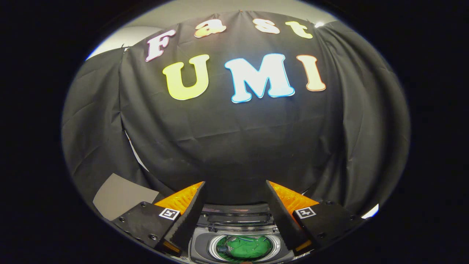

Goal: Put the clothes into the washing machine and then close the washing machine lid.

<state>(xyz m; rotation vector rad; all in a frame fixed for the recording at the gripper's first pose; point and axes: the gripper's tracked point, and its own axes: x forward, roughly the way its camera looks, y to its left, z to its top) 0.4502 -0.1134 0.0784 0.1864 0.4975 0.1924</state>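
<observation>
Both fingers [190,216] of the gripper [234,185] stand spread apart at the bottom of the frame, holding nothing. Between and below them the washing machine [199,247] sits open, green clothes [244,247] inside its drum. Black cloth wall [234,139] rises beyond, a grey panel [119,196] at lower left.

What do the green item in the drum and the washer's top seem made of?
Green item: soft cloth, probably, matte and rumpled in the drum. Washing machine top: looks like glossy grey plastic with light reflections; the ring around the drum seems metal or chromed. The claw hangs open above it.
</observation>
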